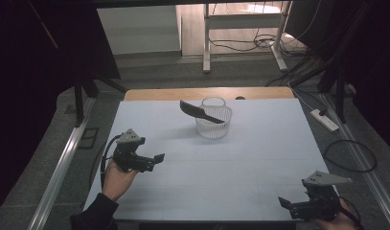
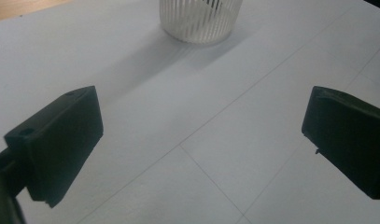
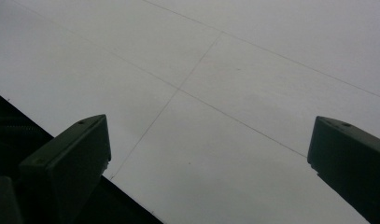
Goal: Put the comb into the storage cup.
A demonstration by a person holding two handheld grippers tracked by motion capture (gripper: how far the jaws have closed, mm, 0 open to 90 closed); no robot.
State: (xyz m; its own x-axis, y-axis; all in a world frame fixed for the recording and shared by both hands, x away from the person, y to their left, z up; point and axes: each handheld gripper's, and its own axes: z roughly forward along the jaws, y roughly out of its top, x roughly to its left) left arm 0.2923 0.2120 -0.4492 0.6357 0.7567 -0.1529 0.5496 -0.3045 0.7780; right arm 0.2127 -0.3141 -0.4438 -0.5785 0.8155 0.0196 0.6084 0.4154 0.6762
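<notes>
A small white slatted basket [image 1: 213, 118] stands toward the far middle of the white table [image 1: 259, 158]. A dark comb-like brush [image 1: 199, 112] lies tilted across the basket's rim, its head sticking out to the left. My left gripper [image 1: 155, 159] hovers at the table's left side, open and holding nothing. Its own view looks toward the basket [image 2: 200, 19] between the wide-apart jaws [image 2: 201, 140]. My right gripper [image 1: 284, 203] is at the near right corner, open and empty, with bare table between its jaws [image 3: 208, 158].
The table's near edge [image 3: 61, 144] runs just under the right gripper. A wooden strip [image 1: 207, 93] borders the far edge. On the floor beyond are a white desk frame [image 1: 240, 33], cables [image 1: 350, 155] and a power strip [image 1: 324, 120].
</notes>
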